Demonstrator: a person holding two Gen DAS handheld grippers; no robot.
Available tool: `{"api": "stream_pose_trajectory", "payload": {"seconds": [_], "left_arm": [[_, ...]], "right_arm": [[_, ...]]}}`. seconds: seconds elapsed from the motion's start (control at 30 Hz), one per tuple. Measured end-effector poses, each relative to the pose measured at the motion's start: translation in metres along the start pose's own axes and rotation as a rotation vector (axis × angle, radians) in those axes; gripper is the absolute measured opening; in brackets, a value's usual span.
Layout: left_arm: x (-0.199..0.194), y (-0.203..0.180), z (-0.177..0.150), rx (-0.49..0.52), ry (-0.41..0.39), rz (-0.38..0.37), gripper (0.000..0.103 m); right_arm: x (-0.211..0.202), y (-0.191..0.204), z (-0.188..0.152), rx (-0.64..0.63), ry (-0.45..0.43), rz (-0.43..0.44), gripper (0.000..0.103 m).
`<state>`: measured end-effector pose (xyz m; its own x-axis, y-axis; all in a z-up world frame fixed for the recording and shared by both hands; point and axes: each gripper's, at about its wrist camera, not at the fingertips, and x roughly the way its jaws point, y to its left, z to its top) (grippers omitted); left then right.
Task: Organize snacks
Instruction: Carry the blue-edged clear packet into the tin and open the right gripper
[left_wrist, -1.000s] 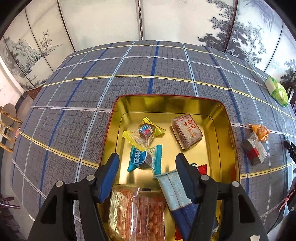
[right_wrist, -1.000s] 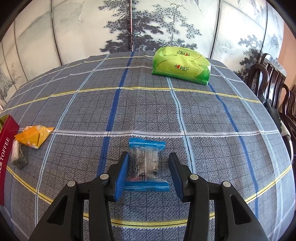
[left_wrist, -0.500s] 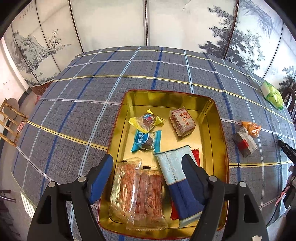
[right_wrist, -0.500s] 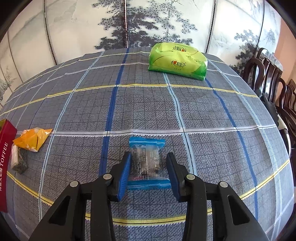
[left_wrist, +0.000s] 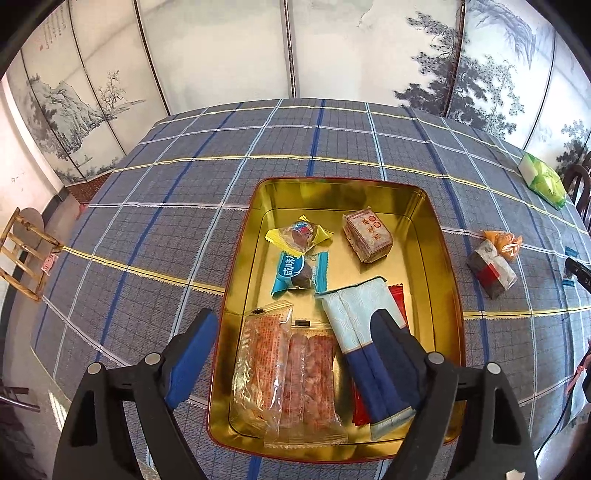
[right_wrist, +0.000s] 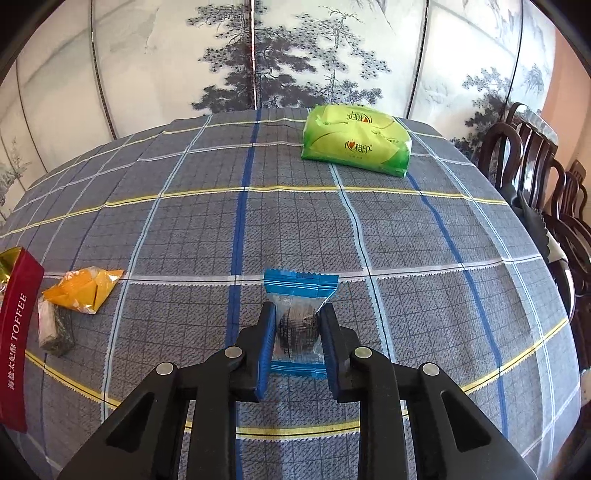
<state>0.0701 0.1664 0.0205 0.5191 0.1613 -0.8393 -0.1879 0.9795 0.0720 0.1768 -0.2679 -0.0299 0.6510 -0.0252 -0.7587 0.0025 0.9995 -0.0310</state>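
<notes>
A bench draped in grey cloth checked with blue, white and yellow lines stands before folding screens painted with ink pines and mountains; dark wooden chairs line its right edge. The right claw has its blue pads pinched against the sides of a blue-ended clear snack packet lying on the cloth near the bench's near edge. A green tissue pack rests toward the far edge, while an orange wrapped sweet and a small grey-wrapped block lie to the left, beside the red wall of a gold tray. The left claw hangs wide apart and holds nothing above that gold tray, which contains a clear pack of reddish strips, a pale-and-navy pouch, a teal packet, a yellow-ended sweet and a brown paper-wrapped block.
</notes>
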Motion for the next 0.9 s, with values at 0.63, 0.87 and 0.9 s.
{"api": "stream_pose_trajectory", "payload": {"seconds": [0.63, 0.87, 0.9], "left_arm": [[-0.013, 0.036, -0.009, -0.084, -0.012, 0.000, 0.086], [-0.022, 0.062, -0.014, -0.140, -0.020, 0.038, 0.087], [-0.023, 0.065, -0.015, -0.143, -0.021, 0.045, 0.088]], "right_arm": [[-0.061, 0.164, 0.019, -0.216, -0.070, 0.338, 0.025], [-0.069, 0.252, 0.019, -0.329, -0.062, 0.475, 0.025], [-0.067, 0.265, 0.018, -0.349, -0.057, 0.488, 0.025]]}}
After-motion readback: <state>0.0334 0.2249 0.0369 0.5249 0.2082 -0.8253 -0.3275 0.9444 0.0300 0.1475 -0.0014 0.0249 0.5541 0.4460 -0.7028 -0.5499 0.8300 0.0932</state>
